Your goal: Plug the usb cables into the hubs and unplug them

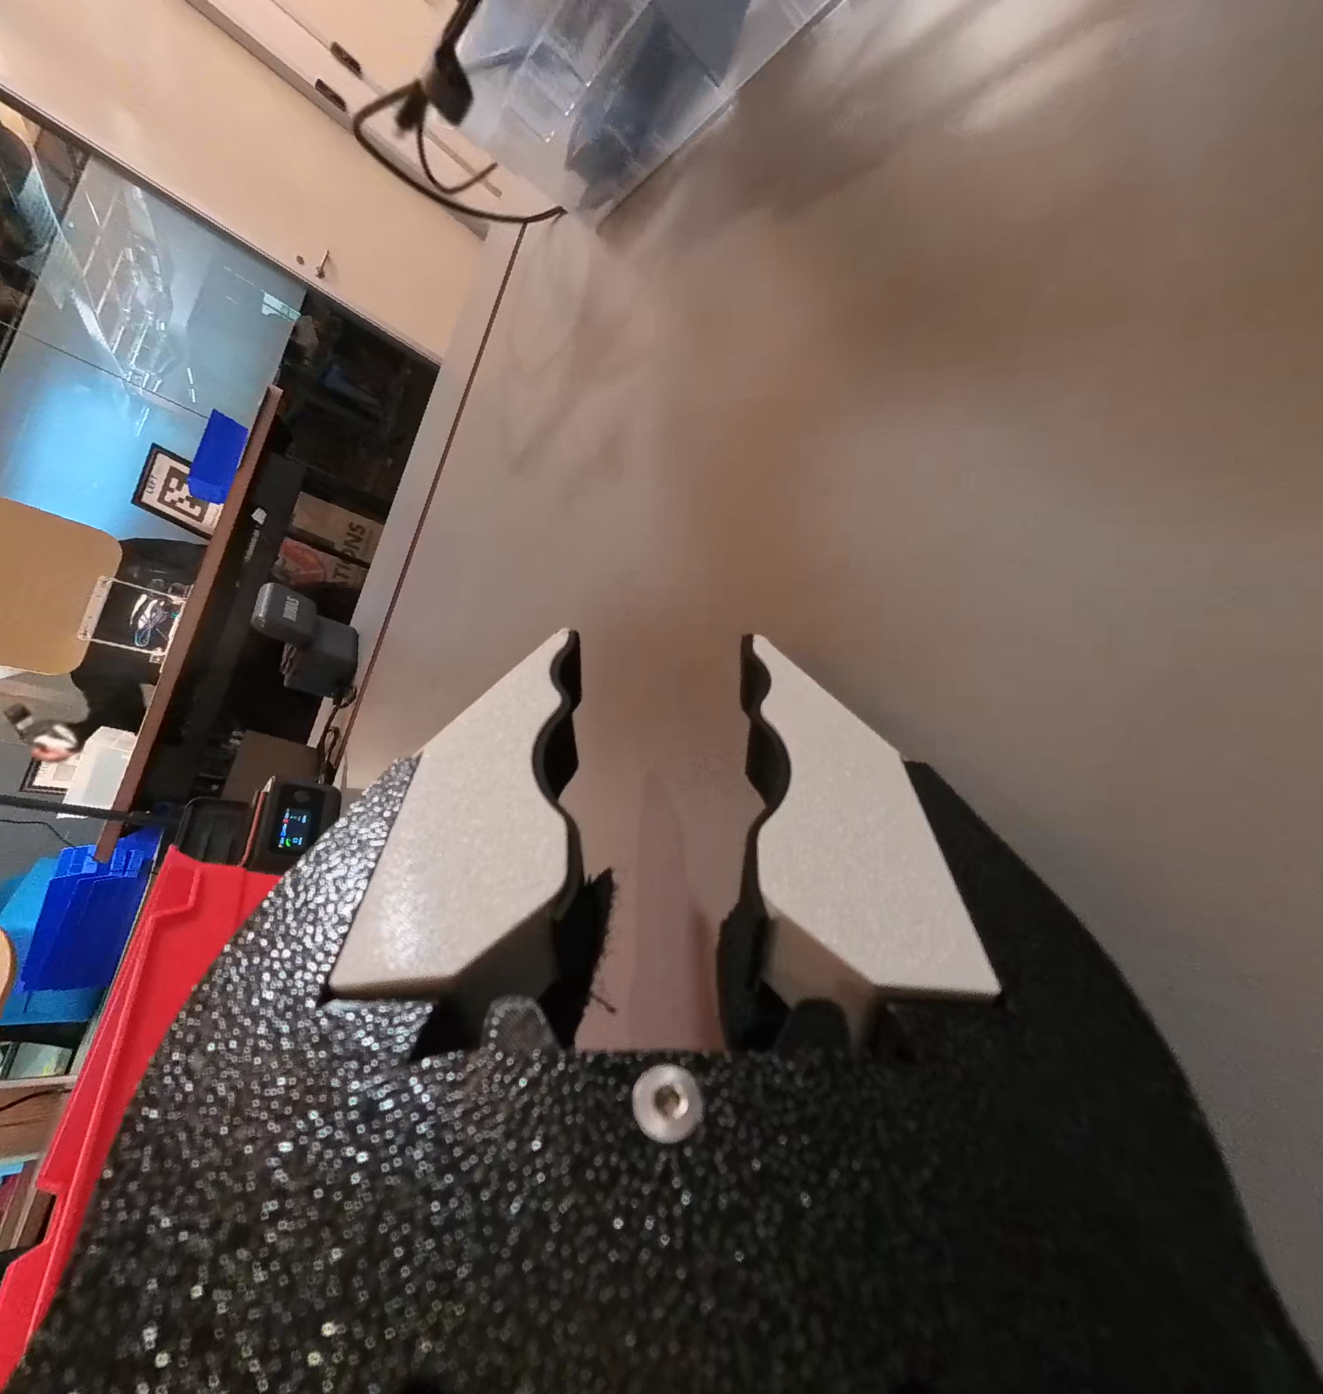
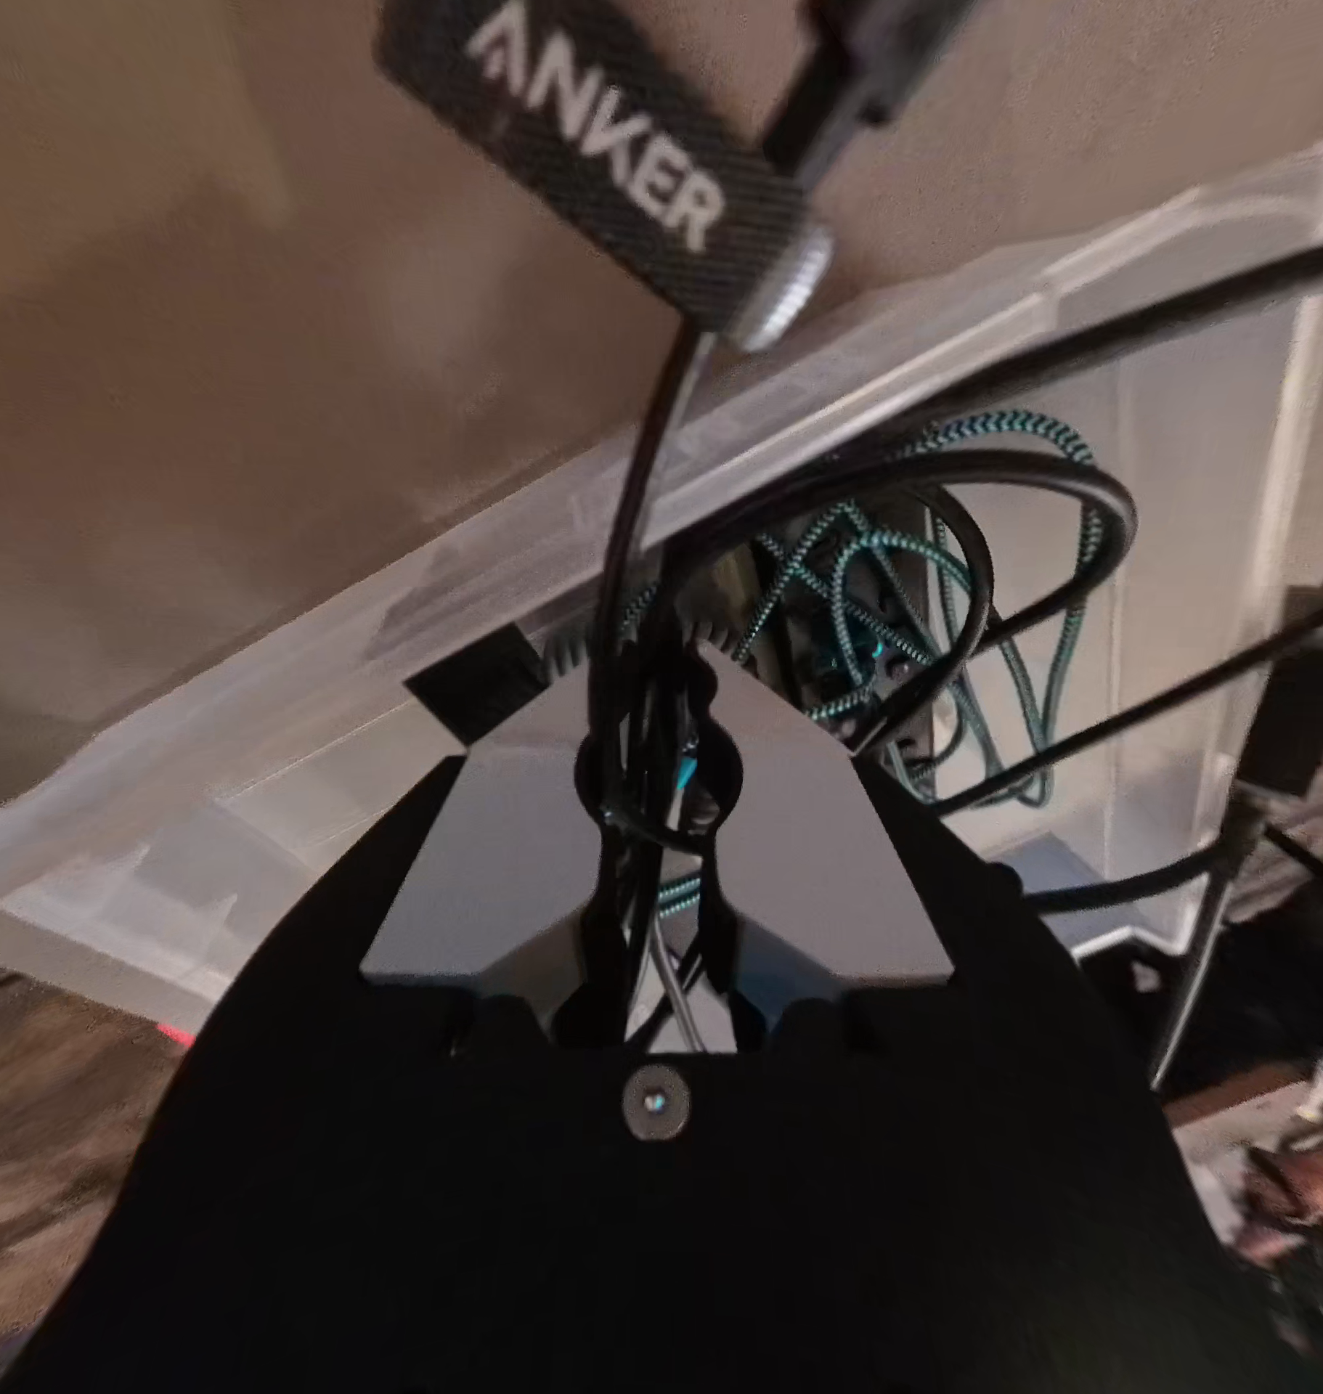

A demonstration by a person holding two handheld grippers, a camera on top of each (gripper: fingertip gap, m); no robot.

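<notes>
Cables (image 2: 647, 754) pinched in R gripper (image 2: 689, 656).

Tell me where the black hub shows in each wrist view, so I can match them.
Left wrist view: the hub is small and blurred at top centre-left, far ahead of the open left gripper, its cable looping below it.
Right wrist view: the hub is large at top centre, its cable running down into the shut right gripper.
Shared landmark: the clear bin beside the hub.

Warm, dim light; my left view smears across the desk (image 1: 945, 377), my right tool (image 2: 662, 664) sits backlit, edges bent.
</notes>
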